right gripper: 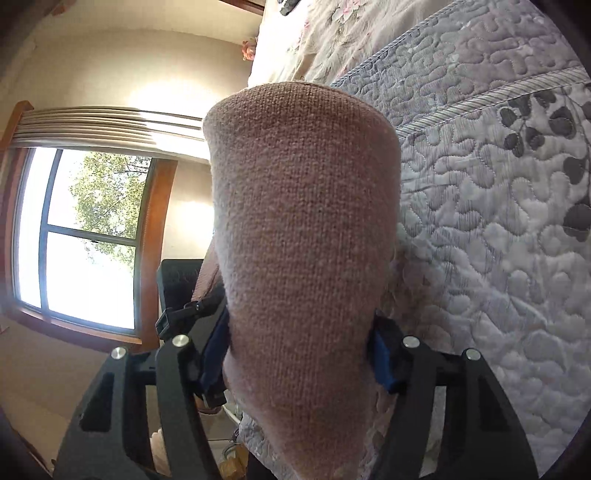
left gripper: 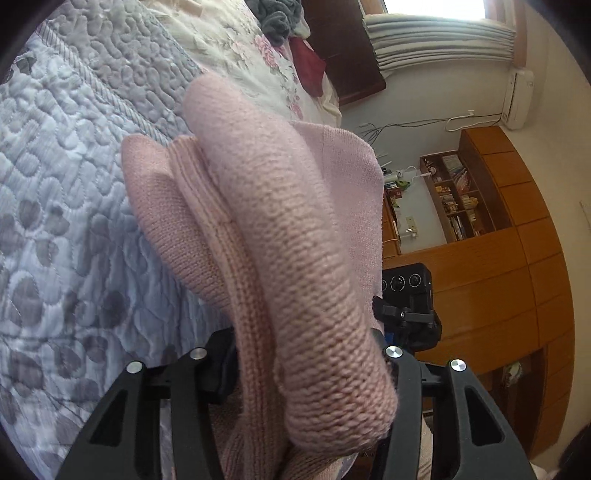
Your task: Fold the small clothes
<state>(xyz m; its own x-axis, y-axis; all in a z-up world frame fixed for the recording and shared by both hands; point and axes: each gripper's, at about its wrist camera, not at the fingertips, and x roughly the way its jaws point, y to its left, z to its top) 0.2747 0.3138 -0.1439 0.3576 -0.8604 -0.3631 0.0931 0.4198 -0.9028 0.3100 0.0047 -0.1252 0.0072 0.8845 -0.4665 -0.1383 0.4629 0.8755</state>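
Item: soft pink knitted garment, gripped by your left hand-held gripper and right hand-held gripper, lifted above the grey quilted bedspread; keep both edges level, lower evenly.

A quilted bedspread in pale grey with a stitched pebble pattern and dark leaf prints covers the bed; a corded border band crosses it. Beyond the border lies a cream floral cover, bearing a heap of grey cloth and a dark red cloth. A dark wooden headboard stands behind them. A raised pleated blind hangs at the top of a wood-framed window, through which tree foliage shows. A white air conditioner is mounted on the wall, with a cable running beside it. Orange-brown wooden cabinets adjoin an open shelf unit filled with books and small items.
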